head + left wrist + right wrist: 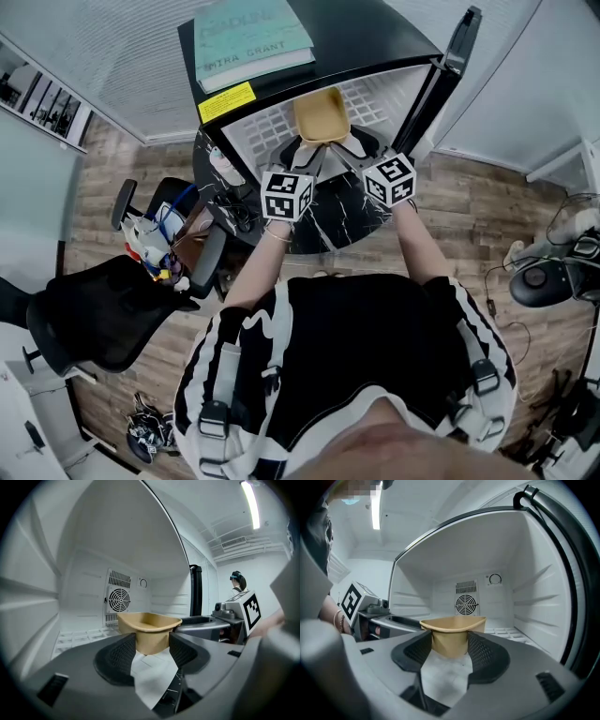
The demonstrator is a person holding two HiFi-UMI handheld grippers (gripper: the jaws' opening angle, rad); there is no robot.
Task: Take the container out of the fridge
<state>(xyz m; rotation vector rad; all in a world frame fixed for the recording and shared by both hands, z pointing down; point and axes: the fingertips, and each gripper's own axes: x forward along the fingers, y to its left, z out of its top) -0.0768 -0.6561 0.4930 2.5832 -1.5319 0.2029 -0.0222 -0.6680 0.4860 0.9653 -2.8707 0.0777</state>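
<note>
A tan open container [322, 114] stands on the white floor of the open small fridge [262, 127]. Both grippers reach into the fridge toward it. My left gripper [298, 150] is open at the container's near left and my right gripper [362, 143] is open at its near right. In the left gripper view the container [149, 630] sits just beyond the spread jaws of that gripper [149, 652], and the other gripper [234, 616] shows to the right. In the right gripper view the container [452, 632] sits the same way ahead of the right gripper [449, 649]. I cannot tell whether any pad touches it.
The black fridge door [452, 61] stands open at the right. A green book [251, 37] lies on the fridge top. A fan grille [467, 604] marks the back wall. The fridge rests on a black marbled table [328, 225]; an office chair [103, 319] is at the left.
</note>
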